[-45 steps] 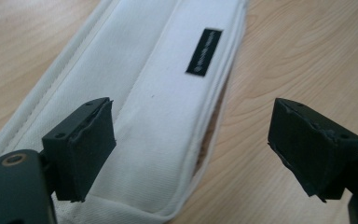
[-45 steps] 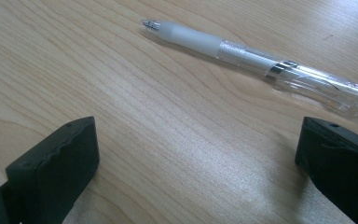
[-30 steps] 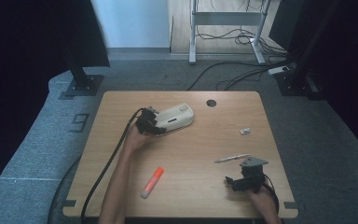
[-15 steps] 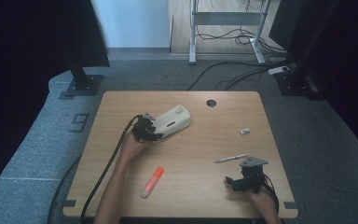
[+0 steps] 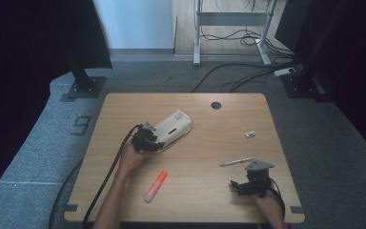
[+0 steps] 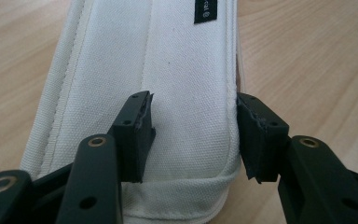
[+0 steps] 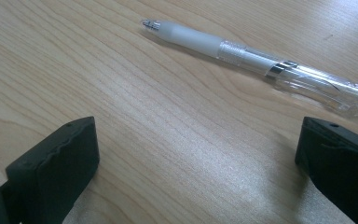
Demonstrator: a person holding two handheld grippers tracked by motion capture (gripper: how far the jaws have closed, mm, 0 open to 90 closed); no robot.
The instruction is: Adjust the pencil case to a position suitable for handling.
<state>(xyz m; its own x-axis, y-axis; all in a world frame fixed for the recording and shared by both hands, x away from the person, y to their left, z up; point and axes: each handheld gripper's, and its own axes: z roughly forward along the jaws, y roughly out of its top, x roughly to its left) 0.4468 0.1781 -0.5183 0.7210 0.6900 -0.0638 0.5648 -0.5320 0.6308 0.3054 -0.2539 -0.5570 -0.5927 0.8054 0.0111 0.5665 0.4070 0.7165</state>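
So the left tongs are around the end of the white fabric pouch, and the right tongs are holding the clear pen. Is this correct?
Not quite. The right tongs hold nothing: in the right gripper view their jaws stand wide apart over bare wood, and the clear pen lies on the table ahead of them, untouched. The left tongs are indeed around the end of the white fabric pouch.

Pouch (image 6: 168, 70): far end cut off by top edge in left gripper view; label (image 6: 206, 10) beside that edge cropped, print unreadable. Near the pouch in high view, left gripper (image 5: 148, 140) covers its near end. Pen (image 7: 261, 65): rear end runs off right edge. Small white item (image 5: 250, 134) right of pouch: too small to identify.
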